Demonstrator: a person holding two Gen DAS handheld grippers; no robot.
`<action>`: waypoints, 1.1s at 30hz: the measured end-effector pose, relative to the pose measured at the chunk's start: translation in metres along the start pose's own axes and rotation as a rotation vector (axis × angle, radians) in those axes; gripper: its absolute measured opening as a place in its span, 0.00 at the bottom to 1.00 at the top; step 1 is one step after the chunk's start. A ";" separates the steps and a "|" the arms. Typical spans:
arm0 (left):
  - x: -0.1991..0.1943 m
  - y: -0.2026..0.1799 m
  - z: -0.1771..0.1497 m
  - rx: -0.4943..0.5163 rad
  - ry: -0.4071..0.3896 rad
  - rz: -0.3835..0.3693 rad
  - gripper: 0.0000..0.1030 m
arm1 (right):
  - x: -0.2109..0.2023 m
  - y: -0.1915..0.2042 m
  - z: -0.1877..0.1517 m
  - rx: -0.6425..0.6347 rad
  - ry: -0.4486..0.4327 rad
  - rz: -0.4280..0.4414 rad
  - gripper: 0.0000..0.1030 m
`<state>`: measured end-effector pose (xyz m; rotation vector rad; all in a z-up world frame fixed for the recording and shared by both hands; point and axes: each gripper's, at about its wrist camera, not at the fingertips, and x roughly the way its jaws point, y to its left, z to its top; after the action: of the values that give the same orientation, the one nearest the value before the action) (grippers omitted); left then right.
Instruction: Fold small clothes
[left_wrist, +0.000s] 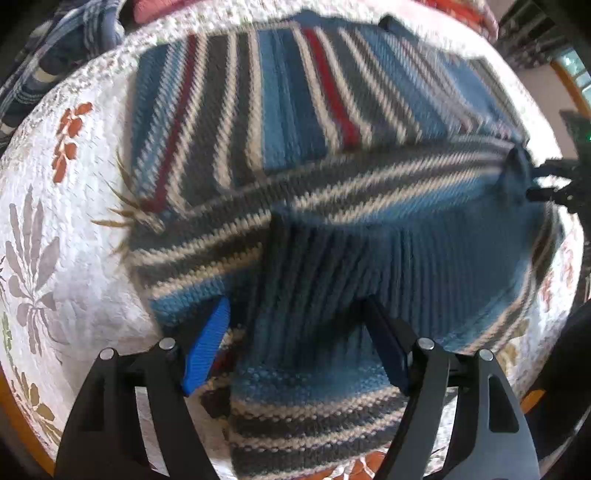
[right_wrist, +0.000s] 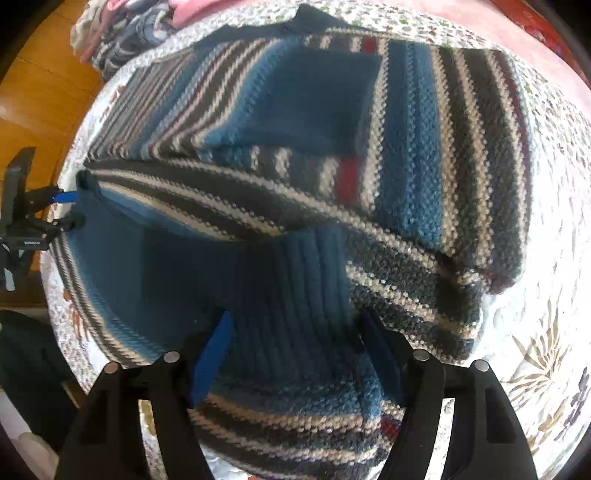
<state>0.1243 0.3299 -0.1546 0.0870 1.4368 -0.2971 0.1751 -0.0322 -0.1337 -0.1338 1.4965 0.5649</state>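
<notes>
Both tongs grip the same garment: left tongs and right tongs each stand clamped on a bunched edge of the blue, grey, white and red striped knitted sweater, which lies spread on the white floral quilted bed cover. The held fold runs crosswise between the tongs, its long axis side to side, the flat body lying ahead of both. Judged, the coming move carries this edge forward, both hands equally near. Left view alone shows the right tongs pinching the far corner; right view alone shows a pile of other clothes and the wooden floor.
</notes>
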 end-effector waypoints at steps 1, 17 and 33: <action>0.000 -0.002 0.001 0.005 -0.001 0.004 0.74 | 0.001 0.003 0.000 -0.010 0.000 -0.008 0.71; -0.029 -0.033 0.010 0.020 -0.055 -0.055 0.12 | -0.035 0.017 -0.003 -0.087 -0.093 0.025 0.13; -0.137 -0.001 0.029 -0.164 -0.447 -0.187 0.09 | -0.142 -0.010 0.012 0.070 -0.410 0.128 0.12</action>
<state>0.1379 0.3420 -0.0157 -0.2368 1.0196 -0.3268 0.1937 -0.0743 0.0015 0.1277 1.1278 0.6012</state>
